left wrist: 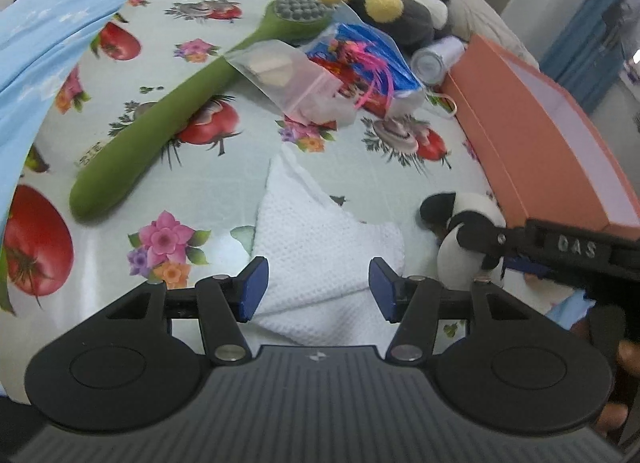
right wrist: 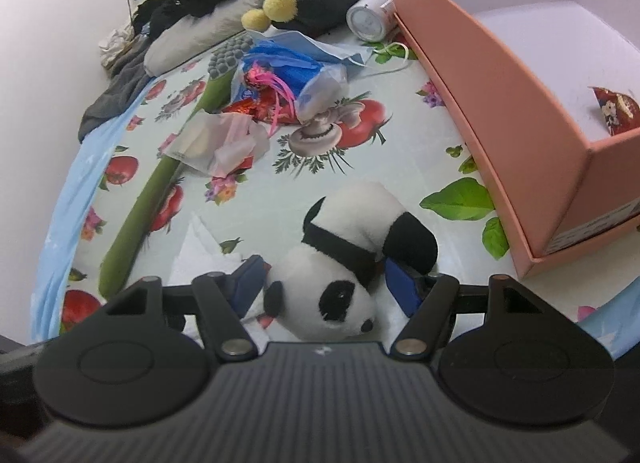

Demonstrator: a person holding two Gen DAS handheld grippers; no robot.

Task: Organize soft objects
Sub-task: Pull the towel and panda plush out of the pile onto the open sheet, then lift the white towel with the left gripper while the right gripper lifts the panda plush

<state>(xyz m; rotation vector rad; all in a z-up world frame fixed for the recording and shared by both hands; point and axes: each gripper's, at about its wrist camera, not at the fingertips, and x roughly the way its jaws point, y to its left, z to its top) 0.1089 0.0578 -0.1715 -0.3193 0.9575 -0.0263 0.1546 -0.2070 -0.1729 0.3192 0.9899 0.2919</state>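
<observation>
A black-and-white panda plush [right wrist: 340, 263] lies on the flowered tablecloth, right in front of the orange box [right wrist: 500, 103]. My right gripper [right wrist: 326, 285] is open, its blue pads either side of the panda, close to it without squeezing it. In the left wrist view the panda [left wrist: 472, 215] sits at the right, with one of the right gripper's fingers [left wrist: 560, 251] beside it. A folded white waffle cloth [left wrist: 320, 239] lies flat on the table. My left gripper [left wrist: 318, 289] hangs open just above the cloth's near edge, holding nothing.
A green long-handled brush [left wrist: 160, 119] lies diagonally at the left. Plastic bags [left wrist: 296, 75] with blue and pink contents, a white bottle [left wrist: 434, 59] and a penguin plush [left wrist: 400, 11] crowd the far side. A red packet [right wrist: 618, 111] lies in the box. Blue fabric [left wrist: 40, 43] hangs at the left.
</observation>
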